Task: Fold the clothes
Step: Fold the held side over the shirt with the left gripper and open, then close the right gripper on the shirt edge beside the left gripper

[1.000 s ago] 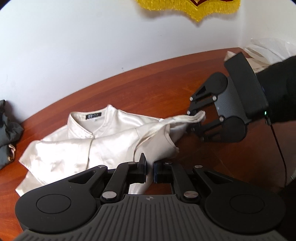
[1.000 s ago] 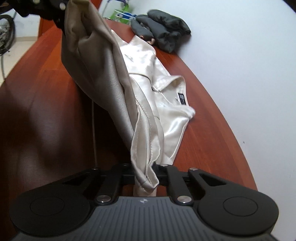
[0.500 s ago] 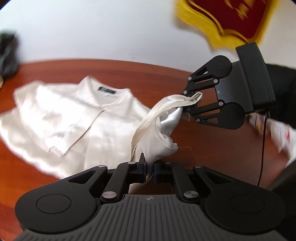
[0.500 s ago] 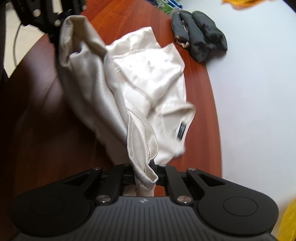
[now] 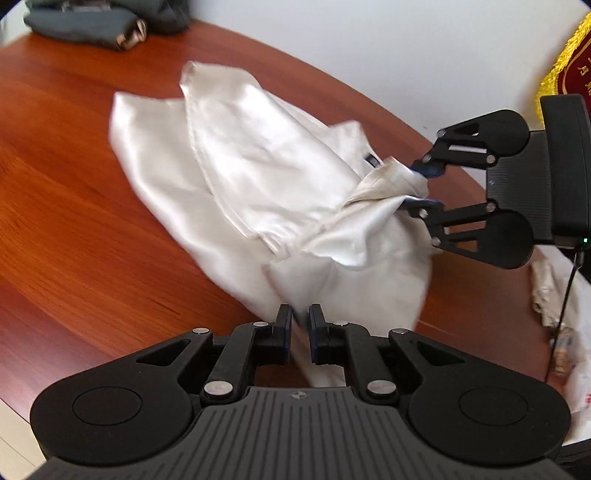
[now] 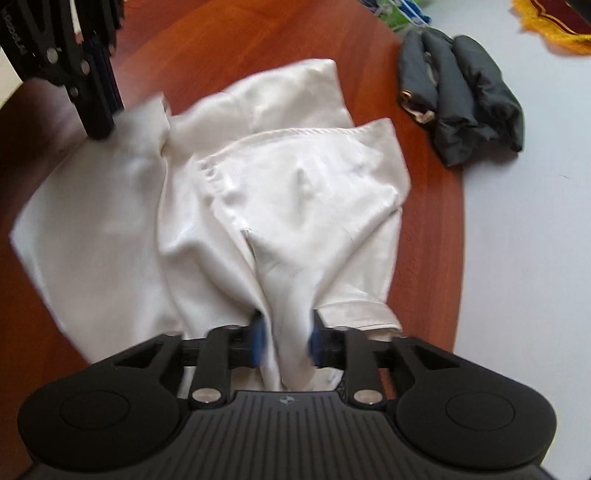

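Observation:
A cream satin shirt (image 5: pixel 258 177) lies folded over on the red-brown wooden table (image 5: pixel 66 206); it also fills the right wrist view (image 6: pixel 288 206). My left gripper (image 5: pixel 300 332) has its jaws slightly apart with the shirt's edge between them. My right gripper (image 6: pixel 284 338) has opened, with bunched cloth by the collar still lying between its fingers. In the left wrist view the right gripper (image 5: pixel 424 184) is at the shirt's collar end. In the right wrist view the left gripper (image 6: pixel 98 110) stands at the far left corner of the shirt.
A dark folded garment (image 6: pixel 465 92) lies at the table's far edge by the white wall, also in the left wrist view (image 5: pixel 96 22). A red pennant with gold fringe (image 5: pixel 569 70) hangs on the wall. White crumpled material (image 5: pixel 554 288) lies at the right.
Both grippers carried the lifted side of the shirt across and down onto the rest of it. The right gripper's jaws have opened; the left jaws have parted slightly.

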`<act>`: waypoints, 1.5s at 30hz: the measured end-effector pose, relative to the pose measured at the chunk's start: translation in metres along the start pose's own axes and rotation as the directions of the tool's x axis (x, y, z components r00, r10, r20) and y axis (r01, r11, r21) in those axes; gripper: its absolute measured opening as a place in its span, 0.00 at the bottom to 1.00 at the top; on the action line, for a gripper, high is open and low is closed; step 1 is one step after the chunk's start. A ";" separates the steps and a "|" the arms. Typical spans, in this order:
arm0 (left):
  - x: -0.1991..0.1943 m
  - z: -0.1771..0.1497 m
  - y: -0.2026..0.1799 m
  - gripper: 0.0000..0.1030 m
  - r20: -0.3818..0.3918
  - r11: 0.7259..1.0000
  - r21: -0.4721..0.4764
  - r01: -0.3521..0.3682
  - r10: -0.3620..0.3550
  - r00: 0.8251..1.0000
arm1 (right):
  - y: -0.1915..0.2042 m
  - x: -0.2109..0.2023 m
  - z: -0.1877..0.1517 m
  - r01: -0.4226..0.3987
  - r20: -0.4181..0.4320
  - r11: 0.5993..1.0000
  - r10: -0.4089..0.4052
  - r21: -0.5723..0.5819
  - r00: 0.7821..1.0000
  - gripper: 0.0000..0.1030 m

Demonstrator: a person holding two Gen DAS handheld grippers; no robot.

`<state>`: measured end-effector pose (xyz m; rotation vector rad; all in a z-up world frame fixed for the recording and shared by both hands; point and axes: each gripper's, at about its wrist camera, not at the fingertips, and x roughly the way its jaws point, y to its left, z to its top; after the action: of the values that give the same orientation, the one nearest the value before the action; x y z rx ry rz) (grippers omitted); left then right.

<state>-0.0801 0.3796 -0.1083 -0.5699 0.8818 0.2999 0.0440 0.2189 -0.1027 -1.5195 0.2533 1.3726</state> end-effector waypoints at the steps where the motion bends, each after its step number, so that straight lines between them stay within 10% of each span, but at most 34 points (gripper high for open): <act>1: -0.003 0.002 0.003 0.11 0.014 1.000 0.002 -0.006 0.006 1.000 | -0.004 0.000 0.000 0.011 0.004 1.000 -0.011 0.025 1.000 0.44; 6: -0.034 -0.004 -0.013 0.12 0.059 0.992 0.120 -0.047 0.040 0.997 | -0.037 -0.010 -0.016 0.020 0.050 0.972 -0.032 0.232 0.998 0.46; 13: -0.048 -0.031 -0.065 0.38 0.078 0.917 0.391 -0.084 0.057 0.995 | -0.033 -0.031 -0.057 -0.002 0.082 0.959 -0.022 0.283 0.996 0.46; 37: -0.013 -0.078 -0.123 0.55 0.050 0.874 0.458 -0.160 0.154 0.987 | 0.141 -0.062 -0.056 -0.131 0.347 0.982 0.170 -0.134 0.922 0.43; 45: -0.016 -0.087 -0.135 0.60 0.100 0.770 0.607 -0.194 0.169 0.981 | 0.140 -0.061 -0.053 -0.134 0.374 0.985 0.166 -0.110 0.913 0.07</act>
<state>-0.0814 0.2193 -0.0929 0.1372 0.9357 0.1782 -0.0442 0.0877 -0.1356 -1.2832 0.0698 1.7893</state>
